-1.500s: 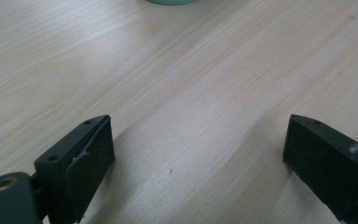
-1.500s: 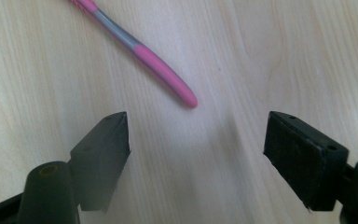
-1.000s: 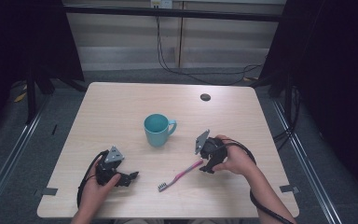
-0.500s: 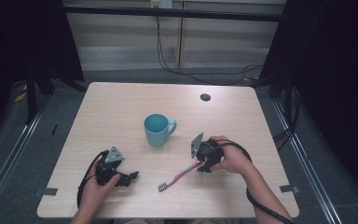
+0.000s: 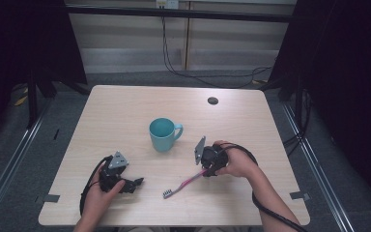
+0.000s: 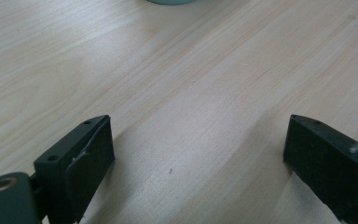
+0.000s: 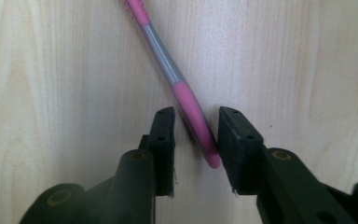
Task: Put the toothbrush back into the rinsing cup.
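Right gripper view: right hand-held gripper (image 7: 196,140), wide a second ago, has been closing and now brackets the toothbrush (image 7: 193,114) handle narrowly; left hand-held gripper (image 6: 196,158) stays wide.

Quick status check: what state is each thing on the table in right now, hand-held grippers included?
Toothbrush: lying flat on the table, handle end between the right jaws.
Mug: upright, apart from both grippers.
Right hand-held gripper: jaws just been closing round the handle, a gap on one side.
Left hand-held gripper: open, nothing between the jaws.
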The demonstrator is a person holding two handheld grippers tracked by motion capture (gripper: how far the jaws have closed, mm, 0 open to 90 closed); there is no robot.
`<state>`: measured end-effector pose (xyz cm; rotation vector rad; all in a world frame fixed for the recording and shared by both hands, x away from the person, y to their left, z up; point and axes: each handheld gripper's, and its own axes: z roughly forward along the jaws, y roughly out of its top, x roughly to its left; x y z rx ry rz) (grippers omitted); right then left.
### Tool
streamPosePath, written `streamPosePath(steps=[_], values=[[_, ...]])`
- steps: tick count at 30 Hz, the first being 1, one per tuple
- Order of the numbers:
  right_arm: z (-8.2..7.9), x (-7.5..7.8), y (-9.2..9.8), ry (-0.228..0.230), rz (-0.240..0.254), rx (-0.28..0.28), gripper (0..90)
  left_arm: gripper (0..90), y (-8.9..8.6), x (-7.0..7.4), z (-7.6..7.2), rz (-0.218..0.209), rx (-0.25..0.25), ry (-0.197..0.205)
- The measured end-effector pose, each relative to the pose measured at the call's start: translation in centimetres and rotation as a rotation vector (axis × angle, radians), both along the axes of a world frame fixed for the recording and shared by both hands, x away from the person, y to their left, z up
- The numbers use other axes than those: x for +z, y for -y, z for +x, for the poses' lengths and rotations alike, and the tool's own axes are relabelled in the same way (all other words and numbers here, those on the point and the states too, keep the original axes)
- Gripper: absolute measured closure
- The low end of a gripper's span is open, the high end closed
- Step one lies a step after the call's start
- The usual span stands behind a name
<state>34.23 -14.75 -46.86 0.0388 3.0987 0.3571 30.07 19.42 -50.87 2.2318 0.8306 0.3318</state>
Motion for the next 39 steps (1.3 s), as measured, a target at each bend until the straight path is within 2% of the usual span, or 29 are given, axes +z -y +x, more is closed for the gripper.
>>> streamPosePath(steps=[3, 4, 5, 7, 9, 12, 15, 20, 34, 37, 39], values=[[0.0, 0.0, 0.1, -0.036, 0.003, -0.016, 75.2, 8.2, 0.0, 0.0, 0.0, 0.0, 0.0, 0.0], [0.1, 0.0, 0.1, -0.056, -0.002, -0.001, 81.1, 8.2, 0.0, 0.0, 0.0, 0.001, -0.001, 0.0], [0.1, 0.0, 0.1, -0.056, -0.002, -0.001, 81.1, 8.2, 0.0, 0.0, 0.0, 0.0, 0.0, 0.0], [0.1, 0.0, 0.3, -0.063, -0.002, -0.043, 81.8, 8.2, 0.0, 0.0, 0.0, 0.0, 0.0, 0.0], [0.0, 0.0, 0.6, -0.07, 0.012, -0.045, 82.0, 8.2, 0.0, 0.0, 0.0, 0.0, 0.0, 0.0], [-0.2, 0.0, 0.9, -0.056, 0.005, -0.076, 82.1, 8.2, 0.0, 0.0, 0.0, 0.0, 0.0, 0.0], [-0.3, 0.0, 1.7, -0.047, 0.061, -0.105, 82.1, 8.2, 0.0, 0.0, 0.0, 0.0, 0.0, 0.0], [-0.9, 0.3, 3.0, -0.037, 0.12, -0.136, 82.1, 8.2, 0.0, 0.0, 0.0, 0.0, 0.0, 0.0], [-1.9, 0.8, 5.8, -0.004, 0.255, -0.207, 82.2, 8.2, 0.0, 0.0, 0.0, 0.0, 0.0, 0.0], [-2.3, 1.0, 6.7, 0.012, 0.304, -0.228, 82.2, 8.3, 0.0, 0.0, 0.0, -0.002, 0.0, 0.001], [-2.5, 1.1, 7.0, 0.021, 0.308, -0.233, 82.2, 8.5, 0.0, 0.0, 0.0, 0.0, 0.003, 0.009]])
